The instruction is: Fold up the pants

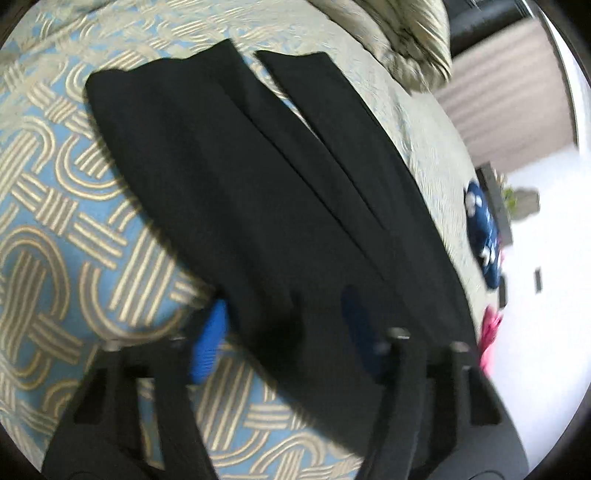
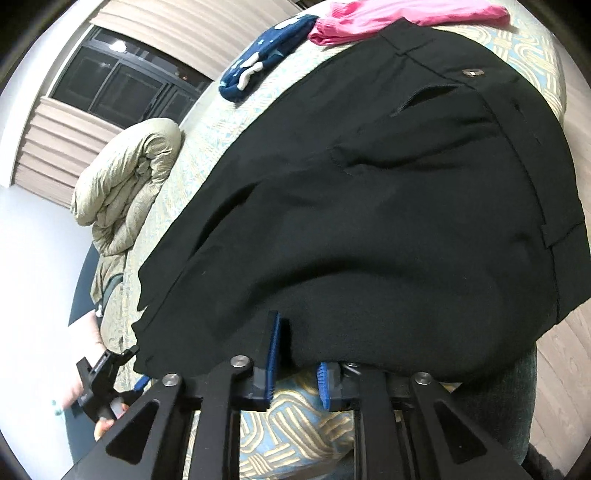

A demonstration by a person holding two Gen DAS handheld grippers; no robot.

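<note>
right wrist view: right gripper [image 2: 295, 354] fingers spread astride black pants [image 2: 369, 203] (left gripper [image 1: 288, 332] likewise).

Black pants [image 2: 369, 206], blue-and-tan interlaced bedspread [image 1: 55, 229], pink garment [image 2: 406, 18], blue-padded claw [image 2: 295, 354]

Both grippers' [image 1: 288, 332] [image 2: 295, 350] jaws apart

light: soft, even indoor — blur: left wrist view smeared, right sharper | edges: fisheye bending, dark corners
</note>
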